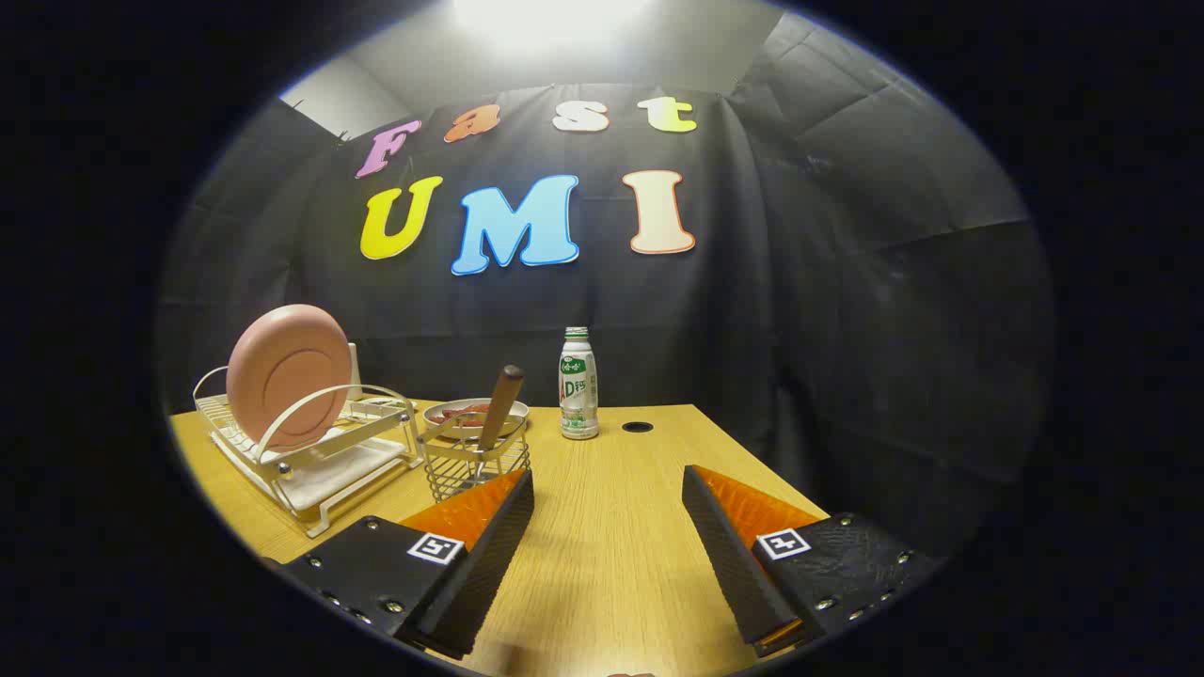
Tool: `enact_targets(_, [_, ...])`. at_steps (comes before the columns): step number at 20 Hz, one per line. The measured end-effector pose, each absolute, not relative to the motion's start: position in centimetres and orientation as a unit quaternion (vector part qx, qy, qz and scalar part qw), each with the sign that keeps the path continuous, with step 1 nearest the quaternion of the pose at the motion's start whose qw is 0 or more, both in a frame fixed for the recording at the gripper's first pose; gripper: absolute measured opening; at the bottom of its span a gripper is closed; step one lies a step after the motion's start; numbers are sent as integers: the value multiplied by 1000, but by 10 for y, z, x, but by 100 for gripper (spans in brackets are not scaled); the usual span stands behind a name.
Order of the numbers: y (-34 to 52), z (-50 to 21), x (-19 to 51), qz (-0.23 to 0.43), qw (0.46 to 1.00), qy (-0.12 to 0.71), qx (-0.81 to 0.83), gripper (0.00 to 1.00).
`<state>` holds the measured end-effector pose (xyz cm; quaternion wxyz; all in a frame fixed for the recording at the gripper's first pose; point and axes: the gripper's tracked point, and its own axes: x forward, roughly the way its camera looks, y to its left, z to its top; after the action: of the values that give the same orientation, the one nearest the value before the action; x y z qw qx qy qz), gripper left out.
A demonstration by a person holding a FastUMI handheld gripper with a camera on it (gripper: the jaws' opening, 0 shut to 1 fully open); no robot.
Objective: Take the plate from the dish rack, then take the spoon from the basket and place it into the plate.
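A pink plate (287, 376) stands on edge in a white wire dish rack (310, 451) on the wooden table, ahead and left of my fingers. Right of the rack is a small wire basket (473, 463) with a spoon's brown handle (500, 407) sticking up out of it; the spoon's bowl is hidden inside. The basket sits just beyond my left fingertip. My gripper (608, 484) is open, fingers wide apart over bare tabletop, with nothing between them.
Behind the basket lies a shallow dish (450, 411) with something red in it. A white and green bottle (578, 384) stands upright mid-table, beyond the fingers. A round cable hole (637, 427) is just right of it. The table's far right edge (752, 453) meets the black cloth wall.
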<state>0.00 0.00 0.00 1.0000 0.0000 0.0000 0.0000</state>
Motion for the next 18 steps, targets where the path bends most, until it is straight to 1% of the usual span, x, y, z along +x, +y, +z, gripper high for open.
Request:
enact_targets(3, [-12,11,27,-18,1000,-12,17,98])
enact_targets(7, [-51,42,42,-77,996,-41,-2,98])
enact_targets(9, [-71,65,29,-103,994,-47,-12,97])
enact_targets(12, [-84,97,-4,-122,991,-44,-25,97])
enact_targets(15, [-78,127,-43,-130,990,-41,-38,97])
enact_targets(18, [-55,153,-72,-120,991,-41,-38,97])
